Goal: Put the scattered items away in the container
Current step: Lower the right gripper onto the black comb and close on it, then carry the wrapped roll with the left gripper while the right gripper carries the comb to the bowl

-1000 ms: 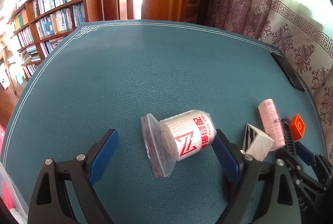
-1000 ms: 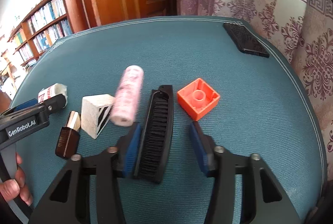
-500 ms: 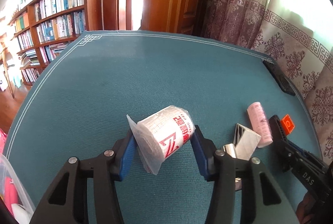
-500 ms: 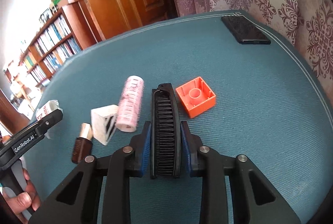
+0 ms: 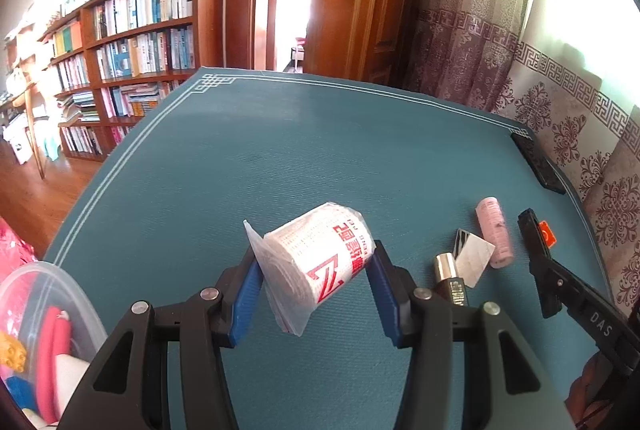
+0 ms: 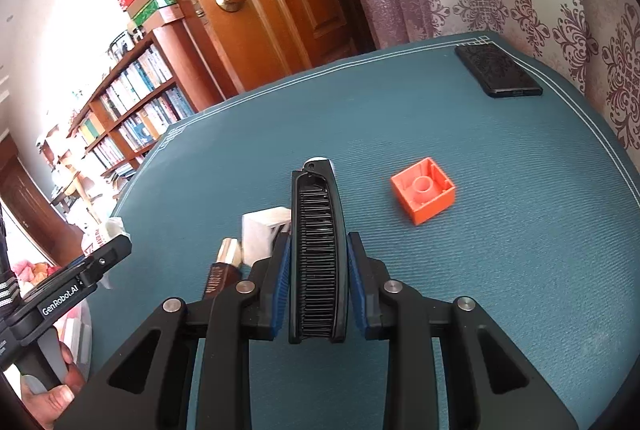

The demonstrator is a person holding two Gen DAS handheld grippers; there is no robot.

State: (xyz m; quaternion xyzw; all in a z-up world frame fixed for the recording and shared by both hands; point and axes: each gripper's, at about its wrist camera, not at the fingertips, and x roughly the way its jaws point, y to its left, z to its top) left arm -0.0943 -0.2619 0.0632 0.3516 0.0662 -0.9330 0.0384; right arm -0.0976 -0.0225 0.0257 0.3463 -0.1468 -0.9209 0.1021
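Left gripper point(image 5: 316, 282): blue pads closed on a bagged white roll point(image 5: 320, 262) with red print, held at centre frame, apparently clear of the teal table mat point(image 5: 320, 150); a flap of the clear bag hangs below the left pad. Right gripper point(image 6: 316, 262): clenched on a black folding comb point(image 6: 317, 250), teeth upward, its far tip pointing toward the upper middle of the frame. Container point(image 5: 48, 294) — clear plastic, lower left of the left wrist view, cut off by the frame edge; red, yellow and blue contents show through but cannot be identified. Loose on the mat, right of centre in the left view: pink roll point(image 5: 495, 232), a white box with black stripes point(image 5: 474, 258) touching it, a brown bottle with metallic cap point(image 5: 450, 278) partly behind the gripper finger. Orange block point(image 6: 423, 189): hollow side up, right of the comb, well apart from it. Black phone point(image 6: 498, 74): upper right, near the mat's edge. In the right wrist view the pink roll is hidden — the comb covers it. A hand point(image 6: 52, 394) shows at lower left, gripping the other tool's handle.
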